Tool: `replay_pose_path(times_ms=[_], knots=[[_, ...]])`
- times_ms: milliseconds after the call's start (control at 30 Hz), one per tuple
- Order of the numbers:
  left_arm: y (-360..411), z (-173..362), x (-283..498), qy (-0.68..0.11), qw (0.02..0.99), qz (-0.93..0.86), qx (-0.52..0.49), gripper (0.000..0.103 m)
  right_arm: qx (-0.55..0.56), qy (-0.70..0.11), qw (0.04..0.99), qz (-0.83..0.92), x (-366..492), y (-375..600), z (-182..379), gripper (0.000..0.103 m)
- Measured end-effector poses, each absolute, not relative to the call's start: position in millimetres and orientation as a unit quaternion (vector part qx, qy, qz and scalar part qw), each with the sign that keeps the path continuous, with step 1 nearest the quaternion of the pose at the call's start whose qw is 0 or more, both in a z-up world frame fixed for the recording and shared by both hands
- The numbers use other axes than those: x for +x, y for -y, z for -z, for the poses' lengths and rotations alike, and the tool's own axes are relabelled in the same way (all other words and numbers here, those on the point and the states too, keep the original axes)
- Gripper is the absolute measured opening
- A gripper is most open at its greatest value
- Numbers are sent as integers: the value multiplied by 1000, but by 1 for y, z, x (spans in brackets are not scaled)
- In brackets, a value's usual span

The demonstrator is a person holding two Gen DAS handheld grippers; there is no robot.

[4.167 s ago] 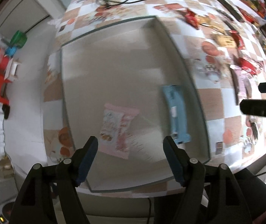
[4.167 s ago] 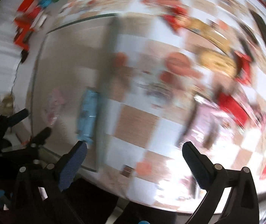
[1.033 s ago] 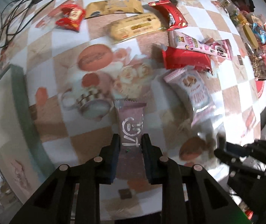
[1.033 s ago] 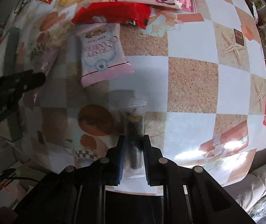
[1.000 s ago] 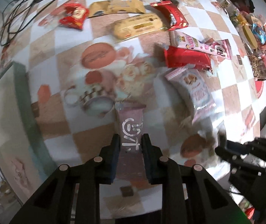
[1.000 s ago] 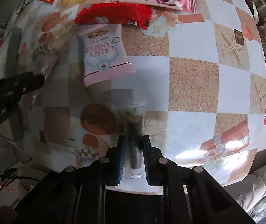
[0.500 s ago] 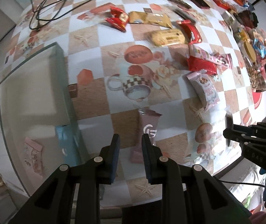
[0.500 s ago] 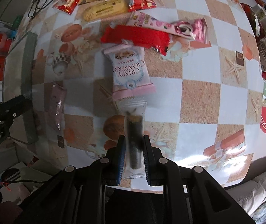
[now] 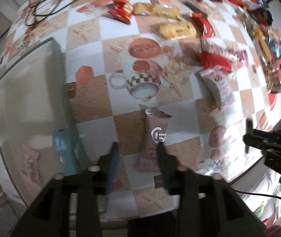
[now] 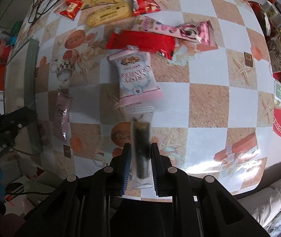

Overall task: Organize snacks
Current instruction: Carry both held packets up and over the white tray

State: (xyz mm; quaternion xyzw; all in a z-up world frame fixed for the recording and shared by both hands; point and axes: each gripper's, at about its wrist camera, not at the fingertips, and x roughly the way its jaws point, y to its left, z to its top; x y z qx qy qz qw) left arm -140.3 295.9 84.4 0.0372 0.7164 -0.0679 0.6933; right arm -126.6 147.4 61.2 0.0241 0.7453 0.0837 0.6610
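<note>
Right wrist view: right gripper (image 10: pixel 139 159) pinches a clear crinkly sachet (image 10: pixel 141 144) holding a dark stick. Left gripper (image 9: pixel 137 154), jaws just opening, straddles blurred mauve foil packet (image 9: pixel 156 136).

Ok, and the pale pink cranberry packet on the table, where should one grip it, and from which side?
Probably across its middle, from straight above. The pale pink cranberry packet lies flat, longer than wide, both long edges free on the table; its far end meets the red wrapper, so that end is crowded.
</note>
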Motion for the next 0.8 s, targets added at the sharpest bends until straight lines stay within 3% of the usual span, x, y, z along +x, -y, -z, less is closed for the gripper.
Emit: replay_pose_path(times_ms=[133,167,200,267,500,567,633,667,700,733,767,800], knots=[[-285,-60,-138,-730,678,64,56,54,34,-756,651,-67,-132,-134,-52,22],[-283,-54,-137,-734,674,63,59,54,36,-760,645,-63,-133,-130,-49,31],[-281,-49,-136,-737,671,61,62,54,36,-762,644,-60,-134,-128,-47,52],[-278,-41,-134,-741,666,58,64,54,27,-760,647,-51,-135,-123,-43,65],[-269,-31,-130,-738,668,47,78,61,18,-775,631,-47,-130,-124,-15,65],[-267,-31,-128,-737,670,46,83,62,11,-777,627,-42,-129,-127,-8,65],[-263,-32,-126,-737,669,49,81,51,-1,-775,631,-38,-130,-130,-7,64],[-260,-35,-126,-735,671,52,81,45,-16,-773,633,-38,-130,-133,-8,57],[-258,-36,-126,-733,673,55,85,28,-25,-769,637,-39,-130,-134,-10,46],[-255,-37,-126,-732,672,58,91,25,-24,-767,639,-43,-130,-136,-11,35],[-254,-37,-126,-735,670,62,91,25,-20,-768,639,-46,-129,-135,-13,17],[-254,-37,-126,-737,668,65,84,25,-11,-770,636,-47,-129,-133,-14,17]])
